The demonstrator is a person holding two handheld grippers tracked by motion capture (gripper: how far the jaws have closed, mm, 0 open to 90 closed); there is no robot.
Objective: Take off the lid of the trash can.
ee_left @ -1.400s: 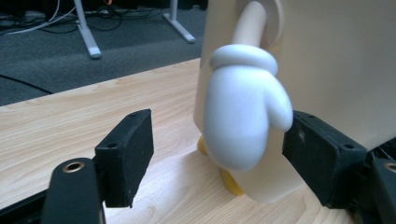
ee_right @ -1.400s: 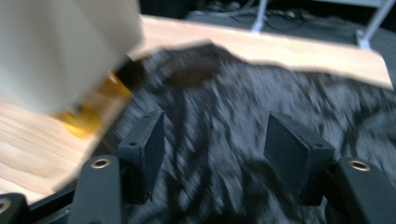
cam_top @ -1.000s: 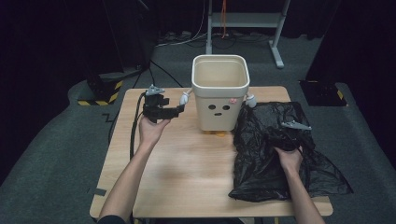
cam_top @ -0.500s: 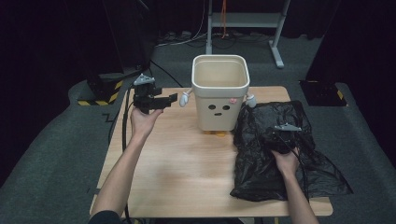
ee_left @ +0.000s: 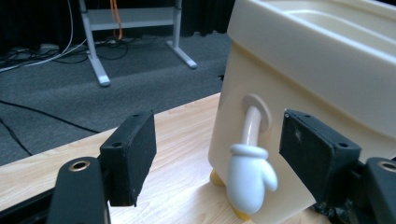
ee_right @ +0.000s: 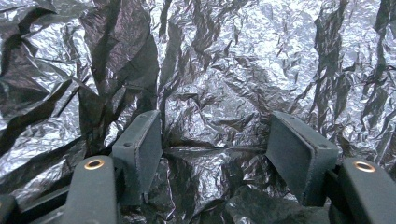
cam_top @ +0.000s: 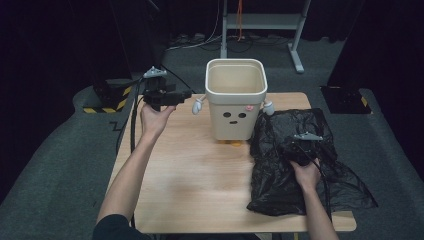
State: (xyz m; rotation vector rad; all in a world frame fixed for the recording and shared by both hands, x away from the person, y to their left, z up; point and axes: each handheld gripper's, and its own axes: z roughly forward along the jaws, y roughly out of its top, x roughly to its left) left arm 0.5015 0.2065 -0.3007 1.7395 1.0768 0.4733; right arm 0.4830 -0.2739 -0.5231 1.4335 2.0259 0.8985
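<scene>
right tool [cam_top: 299, 149] gaping over the black bag [cam_top: 300, 165] on the tabletop [cam_top: 200, 175], no pinch yet | press in, grab one fold | left tool [cam_top: 172, 97] open, facing the bin [cam_top: 235, 100] arm [ee_left: 250, 175] | keep it clear

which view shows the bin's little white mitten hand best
The left gripper view: the white mitten hand hangs close up on its arm from the side of the cream bin, seen between the open jaws. The high view shows both mittens tiny, one at each side of the bin. The right gripper view looks at crumpled black bag.
</scene>
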